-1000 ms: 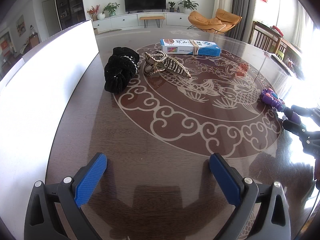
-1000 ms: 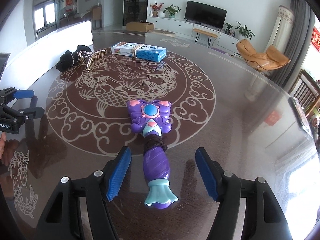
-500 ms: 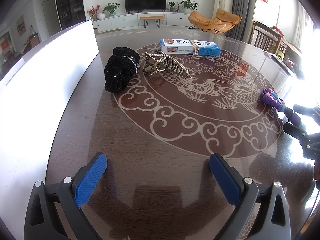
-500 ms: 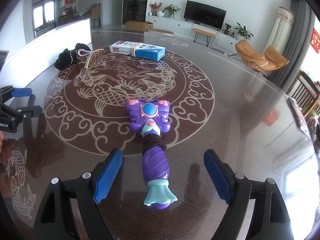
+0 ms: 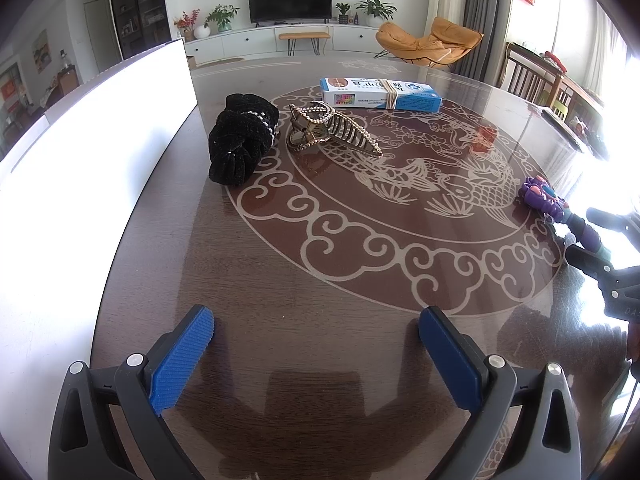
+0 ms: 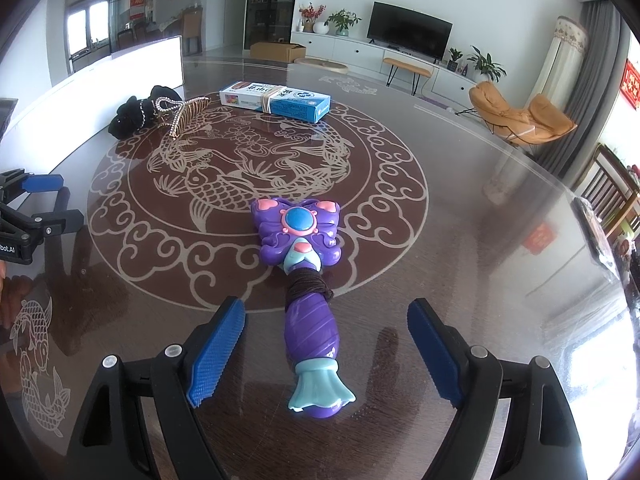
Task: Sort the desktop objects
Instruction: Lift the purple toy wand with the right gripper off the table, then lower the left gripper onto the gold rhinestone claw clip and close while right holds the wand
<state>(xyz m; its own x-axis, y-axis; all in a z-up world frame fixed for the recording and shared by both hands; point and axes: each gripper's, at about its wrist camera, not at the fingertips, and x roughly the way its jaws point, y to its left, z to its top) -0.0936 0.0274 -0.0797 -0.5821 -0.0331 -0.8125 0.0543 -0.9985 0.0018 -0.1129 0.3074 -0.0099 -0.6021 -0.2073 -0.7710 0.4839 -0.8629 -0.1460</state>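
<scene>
A purple toy wand [image 6: 310, 328] with a butterfly head and a teal tail lies on the glass-topped table [image 6: 480, 240]; a dark band is wound round its neck. My right gripper [image 6: 326, 320] stands open astride the handle, with its blue pads clear of it on both sides. In the left wrist view the wand [image 5: 546, 200] is at the far right with the right gripper [image 5: 592, 236] around it. My left gripper [image 5: 316, 320] is open over bare table and holds nothing. Farther back lie a black scrunchie [image 5: 240, 144], a gold hair claw [image 5: 332, 130] and a blue and white box [image 5: 380, 94].
A long white panel [image 5: 100, 140] runs along the table's left side. The scrunchie [image 6: 132, 116], claw [image 6: 186, 114] and box [image 6: 276, 100] sit at the far left of the right wrist view. The left gripper [image 6: 56, 198] shows at that view's left edge. Chairs stand beyond the right edge.
The right gripper's jaws have spread wider around the wand's handle. The wand still lies on the table. The left gripper has not moved.
</scene>
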